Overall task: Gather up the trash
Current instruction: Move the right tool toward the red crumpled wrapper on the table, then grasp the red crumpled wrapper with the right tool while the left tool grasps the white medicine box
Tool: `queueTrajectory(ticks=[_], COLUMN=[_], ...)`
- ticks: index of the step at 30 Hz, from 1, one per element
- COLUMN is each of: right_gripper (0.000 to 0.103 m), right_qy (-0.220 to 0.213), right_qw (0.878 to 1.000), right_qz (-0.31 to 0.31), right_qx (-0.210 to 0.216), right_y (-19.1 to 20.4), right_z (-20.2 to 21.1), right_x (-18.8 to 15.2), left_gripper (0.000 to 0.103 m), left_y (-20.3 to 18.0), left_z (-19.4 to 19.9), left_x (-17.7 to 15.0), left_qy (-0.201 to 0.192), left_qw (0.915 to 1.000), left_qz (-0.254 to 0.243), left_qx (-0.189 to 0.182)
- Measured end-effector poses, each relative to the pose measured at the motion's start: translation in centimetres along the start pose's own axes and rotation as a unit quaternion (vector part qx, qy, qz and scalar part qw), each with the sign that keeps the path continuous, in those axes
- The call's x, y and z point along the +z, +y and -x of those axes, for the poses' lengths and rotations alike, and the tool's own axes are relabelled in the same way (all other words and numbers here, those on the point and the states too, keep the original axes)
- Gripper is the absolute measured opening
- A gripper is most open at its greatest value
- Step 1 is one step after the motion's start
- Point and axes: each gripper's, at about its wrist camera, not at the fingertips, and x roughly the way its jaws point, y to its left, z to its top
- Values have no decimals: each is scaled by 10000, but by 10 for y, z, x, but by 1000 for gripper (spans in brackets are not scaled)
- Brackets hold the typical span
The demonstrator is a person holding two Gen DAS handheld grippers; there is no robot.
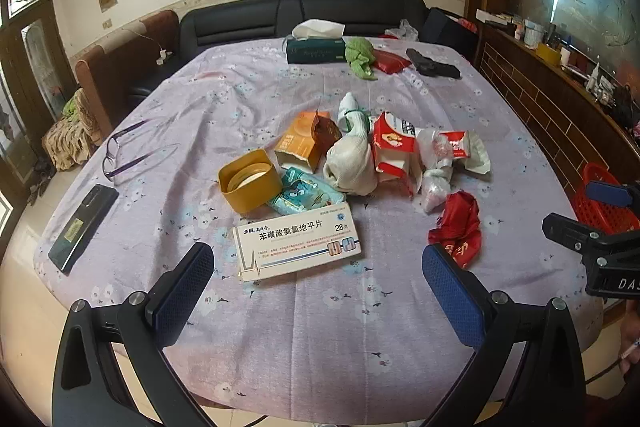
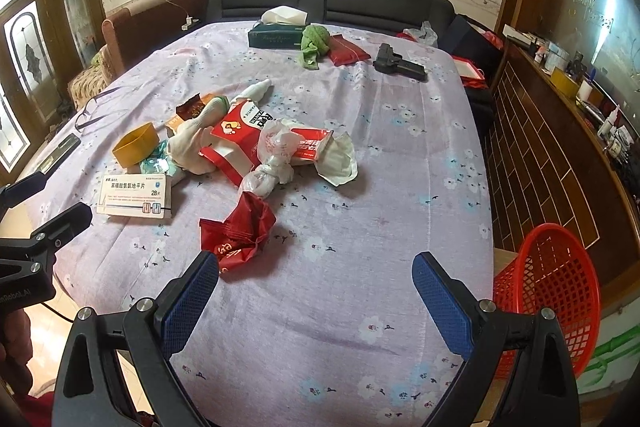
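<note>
Both grippers are hanging over the near edge of a table covered with a purple flowered cloth (image 2: 360, 147), and both are standing wide open with nothing between their blue pads. A heap of trash is sitting in the middle of the table: a white medicine box (image 1: 298, 247), a yellow tub (image 1: 250, 181), an orange box (image 1: 300, 143), a rolled white cloth (image 1: 352, 159), a torn red and white carton (image 2: 240, 135), a knotted clear bag (image 2: 266, 175) and a crumpled red wrapper (image 2: 238, 235). The red basket (image 2: 560, 291) is standing on the floor just past the right side of the table. The left gripper (image 1: 318, 267) is pointing almost straight at the medicine box, which is lying flat just ahead of its fingers, with its long side running left to right across the gap. The right gripper (image 2: 316, 279) is sitting closest to the red wrapper, which is lying just ahead and a little to the left, almost touching its left finger. The right gripper is also the one nearer the basket. So it looks like the red wrapper is the easy first pick for the right hand, with a small slide to the left to get it between the pads. Glasses (image 1: 128, 151) and a phone (image 1: 82, 223) are lying off to the left, well apart from the heap, and they are probably not trash.
</note>
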Motion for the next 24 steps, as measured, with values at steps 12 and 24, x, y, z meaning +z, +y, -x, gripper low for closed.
queueTrajectory(ticks=[12, 24], right_gripper=[94, 85], right_qy=[495, 873], right_qw=[9944, 9830], right_qz=[-651, -1424], right_qx=[674, 765], right_y=[12, 34], right_z=[-35, -96], right_x=[3, 20], left_gripper=[94, 83], left_y=[61, 76], left_z=[-43, -71], left_x=[0, 14], left_qy=[547, 722], left_qw=[9972, 9851], left_qz=[-77, -995], left_qx=[-512, -1207])
